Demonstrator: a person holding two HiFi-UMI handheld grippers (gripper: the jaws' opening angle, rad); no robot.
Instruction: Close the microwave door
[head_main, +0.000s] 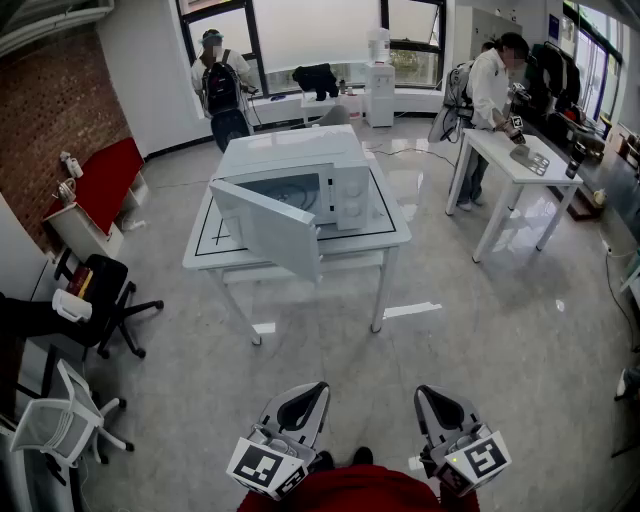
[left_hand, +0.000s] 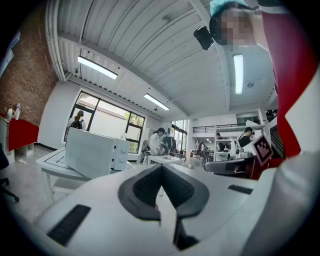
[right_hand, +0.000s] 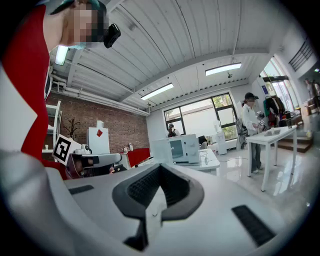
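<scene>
- Left hand-held gripper (head_main: 303, 402): jaws pressed together, holding nothing, well apart from the counter (head_main: 392, 236).
- Right hand-held gripper (head_main: 437, 402): likewise closed, empty.
- Microwave (head_main: 300, 160) sits mid-counter, its door (head_main: 268, 228) swung open past the near edge.

The room is lit brightly and evenly. Daylight is admitted through windows (head_main: 310, 30) far ahead of the left gripper (head_main: 305, 400) and right gripper (head_main: 435, 400), and the panes are blown out to white. Glare is thrown onto the glossy floor (head_main: 422, 182) beyond the table (head_main: 395, 240), under which only soft shadows are cast. Straight lines are bent strongly towards the head view's edges. Both gripper views are ringed by black corners, and glowing strip lamps (left_hand: 97, 67) are seen on the ceiling above each gripper. Each gripper's near surfaces are rendered soft and out of focus, while the room behind is kept fairly sharp.
</scene>
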